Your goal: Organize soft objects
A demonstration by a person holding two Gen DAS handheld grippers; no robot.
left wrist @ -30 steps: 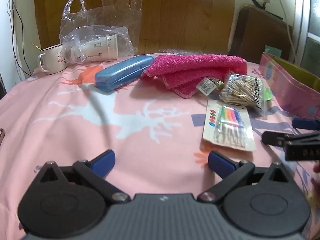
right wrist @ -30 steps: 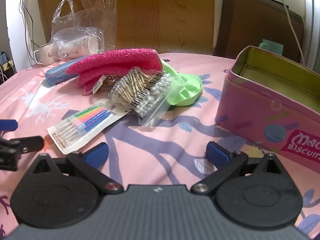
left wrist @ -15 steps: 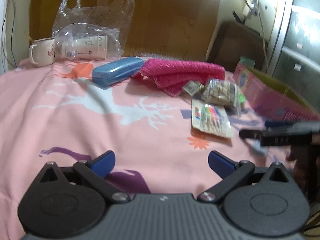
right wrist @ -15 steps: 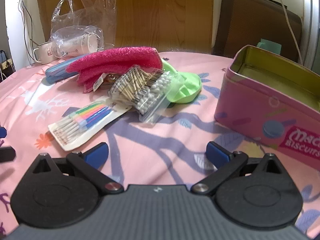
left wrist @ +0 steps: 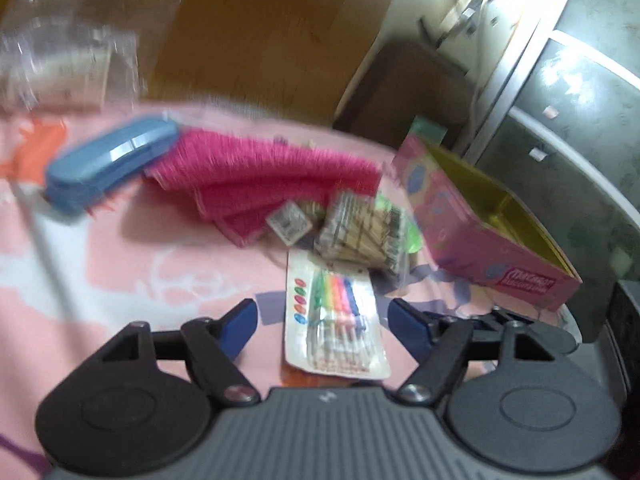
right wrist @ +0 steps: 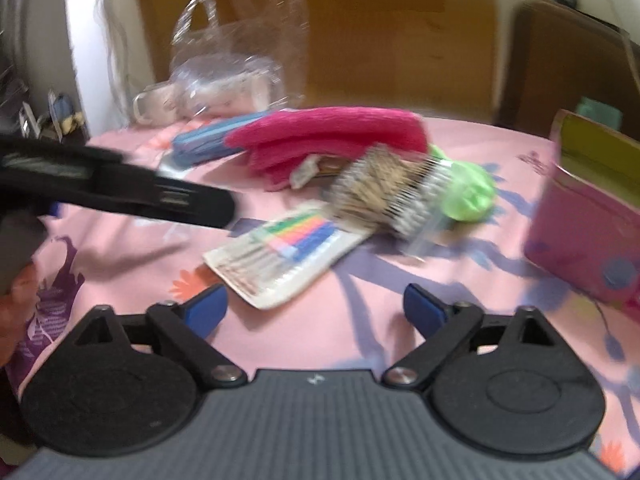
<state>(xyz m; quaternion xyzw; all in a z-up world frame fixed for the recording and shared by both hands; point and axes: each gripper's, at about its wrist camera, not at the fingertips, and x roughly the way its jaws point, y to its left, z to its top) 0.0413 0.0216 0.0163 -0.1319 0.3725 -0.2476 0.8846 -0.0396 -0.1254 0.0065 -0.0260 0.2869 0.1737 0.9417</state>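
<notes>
Lying folded on the pink tablecloth (left wrist: 120, 264), the magenta towel (left wrist: 264, 176) anchors the clutter: a blue case (left wrist: 108, 168) touches its left end, a bag of cotton swabs (left wrist: 360, 232) sits just in front, and a card of coloured pens (left wrist: 332, 312) lies nearer still. Beyond the swabs stands an open pink biscuit tin (left wrist: 480, 232). Both frames are blurred. The left gripper (left wrist: 320, 320) and right gripper (right wrist: 316, 308) each have fingers spread apart, holding nothing.
</notes>
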